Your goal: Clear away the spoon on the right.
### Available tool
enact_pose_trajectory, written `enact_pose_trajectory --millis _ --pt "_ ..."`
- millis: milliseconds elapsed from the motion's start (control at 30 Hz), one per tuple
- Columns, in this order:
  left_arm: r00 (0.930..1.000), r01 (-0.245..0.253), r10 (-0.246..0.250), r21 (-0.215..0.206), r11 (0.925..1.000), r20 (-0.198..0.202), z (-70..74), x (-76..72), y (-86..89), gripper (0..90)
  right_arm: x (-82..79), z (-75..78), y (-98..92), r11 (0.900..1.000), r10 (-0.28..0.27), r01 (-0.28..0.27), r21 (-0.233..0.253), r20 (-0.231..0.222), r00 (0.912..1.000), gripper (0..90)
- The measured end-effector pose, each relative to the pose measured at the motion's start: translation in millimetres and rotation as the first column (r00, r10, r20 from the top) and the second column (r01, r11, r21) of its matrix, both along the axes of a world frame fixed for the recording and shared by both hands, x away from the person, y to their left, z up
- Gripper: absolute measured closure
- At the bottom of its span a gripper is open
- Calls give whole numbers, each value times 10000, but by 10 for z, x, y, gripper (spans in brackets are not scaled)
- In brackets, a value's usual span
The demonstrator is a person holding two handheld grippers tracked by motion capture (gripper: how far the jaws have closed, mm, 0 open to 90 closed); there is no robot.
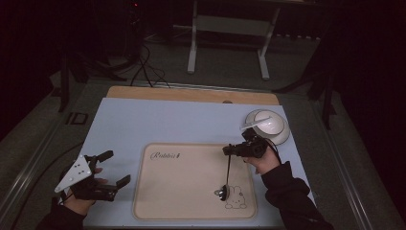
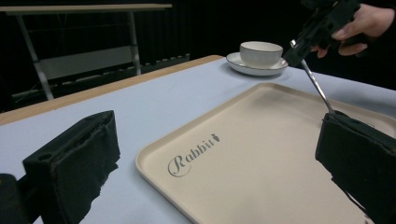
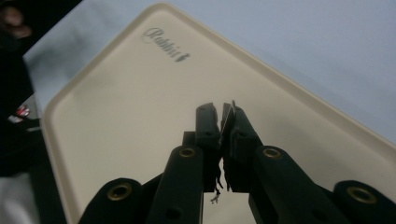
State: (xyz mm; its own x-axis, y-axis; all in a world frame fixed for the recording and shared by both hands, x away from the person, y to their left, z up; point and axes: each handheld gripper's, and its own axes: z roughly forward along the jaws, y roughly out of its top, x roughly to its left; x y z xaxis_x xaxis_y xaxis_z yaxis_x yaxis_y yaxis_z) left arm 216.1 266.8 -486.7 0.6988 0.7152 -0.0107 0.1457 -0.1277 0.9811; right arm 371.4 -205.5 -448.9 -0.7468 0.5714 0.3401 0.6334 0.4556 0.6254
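A beige tray (image 1: 191, 160) printed "Rabbit" lies on the pale blue mat. My right gripper (image 1: 230, 150) is shut on the handle end of a metal spoon (image 1: 228, 173), whose bowl rests low on the tray beside a rabbit drawing. In the right gripper view the jaws of that gripper (image 3: 223, 114) pinch the thin handle tip (image 3: 229, 113) above the tray (image 3: 116, 102). My left gripper (image 1: 118, 167) is open at the mat's front left, holding nothing. Its view (image 2: 217, 126) shows the tray (image 2: 252, 140), the slanting spoon (image 2: 315, 84) and the right gripper (image 2: 299, 51) beyond.
A white cup (image 1: 265, 122) sits on a saucer (image 1: 283, 135) at the mat's back right, just behind my right hand; the cup (image 2: 260, 52) also shows in the left gripper view. A white metal stand (image 1: 227, 28) and cables (image 1: 148, 72) are on the floor beyond the table.
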Motion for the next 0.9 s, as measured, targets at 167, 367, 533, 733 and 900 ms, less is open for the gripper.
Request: enact_pose_trajectory --millis 167,367,533,733,900 --pt "10000 9 -9 12 10000 1 0 2 0 0 60 -96 39 9962 -596 594 -640 -11 9982 823" --pt "10000 23 -23 12 10000 20 2 0 -1 0 112 -181 96 9913 -1026 1006 -845 -204 9945 822" --pt "10000 34 -34 9 10000 15 2 1 0 0 144 -277 108 9898 -1294 1270 -642 -360 9909 823" --pt "10000 52 -52 12 10000 27 2 1 -4 0 191 -494 110 9822 -1825 1776 -607 -881 9792 809" --pt "10000 54 -54 27 10000 28 3 0 -6 0 213 -634 117 9784 -1984 1902 -814 -1085 9741 776"
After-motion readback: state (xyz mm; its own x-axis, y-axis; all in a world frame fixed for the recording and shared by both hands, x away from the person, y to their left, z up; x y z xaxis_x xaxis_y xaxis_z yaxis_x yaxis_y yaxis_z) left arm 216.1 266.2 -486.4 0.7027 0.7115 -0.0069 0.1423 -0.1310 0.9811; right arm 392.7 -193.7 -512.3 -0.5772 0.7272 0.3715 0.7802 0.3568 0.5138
